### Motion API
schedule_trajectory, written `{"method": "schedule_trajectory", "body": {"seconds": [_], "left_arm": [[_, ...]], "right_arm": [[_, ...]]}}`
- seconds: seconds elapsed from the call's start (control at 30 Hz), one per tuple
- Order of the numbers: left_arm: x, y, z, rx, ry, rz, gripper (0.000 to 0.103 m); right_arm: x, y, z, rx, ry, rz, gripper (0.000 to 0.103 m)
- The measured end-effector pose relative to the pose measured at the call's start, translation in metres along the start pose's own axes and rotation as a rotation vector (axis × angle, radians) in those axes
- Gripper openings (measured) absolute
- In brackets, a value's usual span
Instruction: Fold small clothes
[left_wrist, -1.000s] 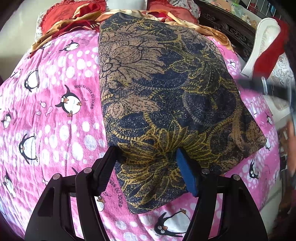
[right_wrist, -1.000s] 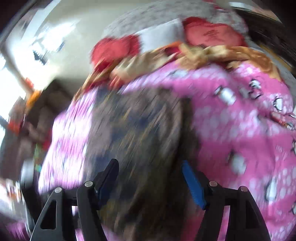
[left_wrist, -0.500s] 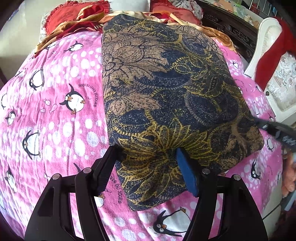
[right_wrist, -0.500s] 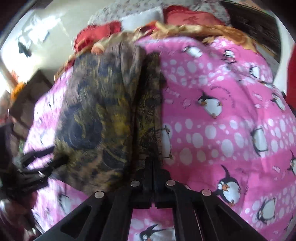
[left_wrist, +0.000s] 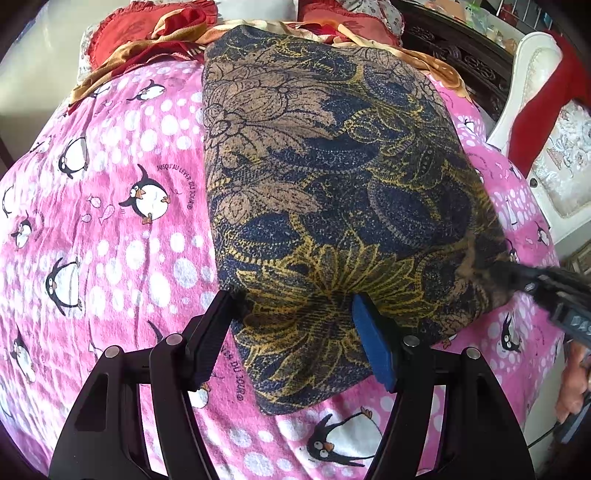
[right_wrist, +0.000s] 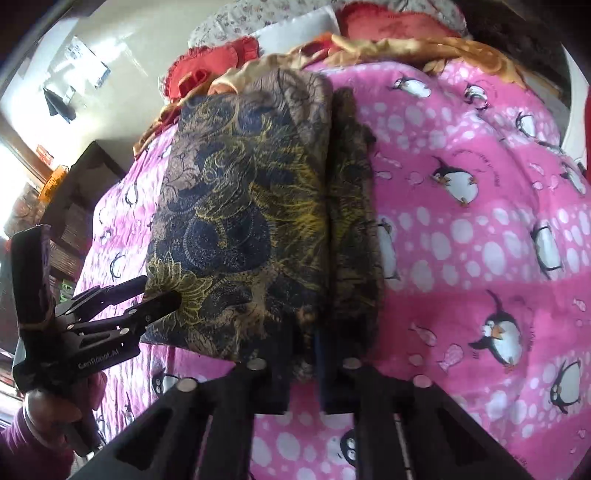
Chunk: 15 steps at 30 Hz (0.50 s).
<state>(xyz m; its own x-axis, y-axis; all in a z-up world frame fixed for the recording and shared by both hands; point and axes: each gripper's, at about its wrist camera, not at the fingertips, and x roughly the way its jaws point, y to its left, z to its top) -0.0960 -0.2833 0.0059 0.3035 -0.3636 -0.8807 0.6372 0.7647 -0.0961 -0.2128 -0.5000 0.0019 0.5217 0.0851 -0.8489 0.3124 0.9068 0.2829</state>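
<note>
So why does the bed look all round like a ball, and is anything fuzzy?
Both wrist views use a fisheye lens, so the pink penguin blanket bulges. Left wrist view: sharp, except the right gripper at the edge is smeared. Right wrist view: the folded cloth is clear, the window corner glares white.

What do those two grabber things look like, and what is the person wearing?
Both are black, with angular frames and round silver bolt heads. The left gripper has one black finger and one finger with a blue pad. Seen from the right wrist camera, its body carries small white lettering. The right gripper looks black all over here. The person's sleeve is purplish-maroon. No cables can be made out.
</note>
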Motion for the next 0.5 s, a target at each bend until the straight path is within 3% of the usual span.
{"method": "schedule_trajectory", "body": {"seconds": [0.13,0.2,0.33,0.37,0.4,0.47,0.5], "left_arm": [[0.002,0.004,-0.002,-0.014,0.003,-0.007,0.066],[0.001,0.004,-0.002,-0.017,0.007,-0.005,0.066],[-0.008,0.004,0.000,0.013,-0.013,0.029,0.066],[-0.010,0.005,0.002,0.014,-0.022,0.030,0.066],[-0.012,0.006,0.004,0.010,-0.028,0.028,0.066],[-0.015,0.009,0.008,-0.006,-0.042,0.014,0.066],[-0.016,0.011,0.010,-0.016,-0.047,0.005,0.066]], "right_arm": [[-0.011,0.002,-0.005,-0.081,-0.032,-0.082,0.001],[0.003,-0.009,-0.007,-0.053,0.012,-0.078,0.001],[-0.016,0.000,0.004,-0.086,-0.039,-0.086,0.002],[-0.025,0.002,0.010,-0.086,-0.077,-0.115,0.010],[-0.033,0.003,0.017,-0.081,-0.116,-0.141,0.028],[-0.040,0.003,0.032,-0.060,-0.174,-0.132,0.053],[-0.039,0.003,0.042,-0.042,-0.196,-0.108,0.054]]}}
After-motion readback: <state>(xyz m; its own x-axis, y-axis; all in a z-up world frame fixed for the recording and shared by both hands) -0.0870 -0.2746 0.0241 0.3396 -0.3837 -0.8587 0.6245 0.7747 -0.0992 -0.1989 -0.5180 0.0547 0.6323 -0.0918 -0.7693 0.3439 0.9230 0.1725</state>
